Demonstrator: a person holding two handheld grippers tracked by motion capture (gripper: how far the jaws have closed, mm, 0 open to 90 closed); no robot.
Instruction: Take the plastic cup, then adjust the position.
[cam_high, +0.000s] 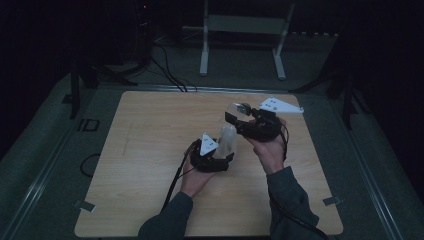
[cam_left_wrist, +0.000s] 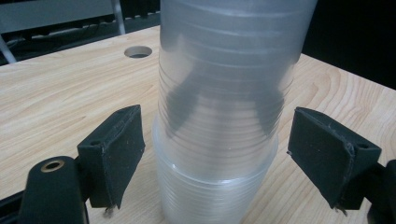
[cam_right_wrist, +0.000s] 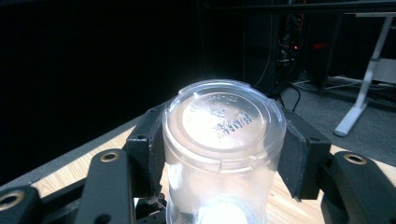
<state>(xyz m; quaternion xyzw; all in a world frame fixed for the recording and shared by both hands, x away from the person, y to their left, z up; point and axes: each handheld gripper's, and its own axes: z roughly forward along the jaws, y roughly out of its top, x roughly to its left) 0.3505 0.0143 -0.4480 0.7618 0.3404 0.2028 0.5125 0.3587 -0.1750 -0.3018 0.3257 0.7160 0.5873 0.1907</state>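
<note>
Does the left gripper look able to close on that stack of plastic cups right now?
Probably yes. The stack of cups stands on the table right between the left gripper's open jaws, with a gap on each side and nothing in between.

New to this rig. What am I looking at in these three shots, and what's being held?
No robot arm here: a person holds a two-jaw claw in each hand. The high view looks down on a wooden table; the other two cameras ride on the claws. The left claw brackets a stack of clear plastic cups standing on the table, jaws apart on either side without touching it. The right claw is raised and clamps one clear cup, seen bottom-first between its jaws. A round hole shows in the tabletop.
</note>
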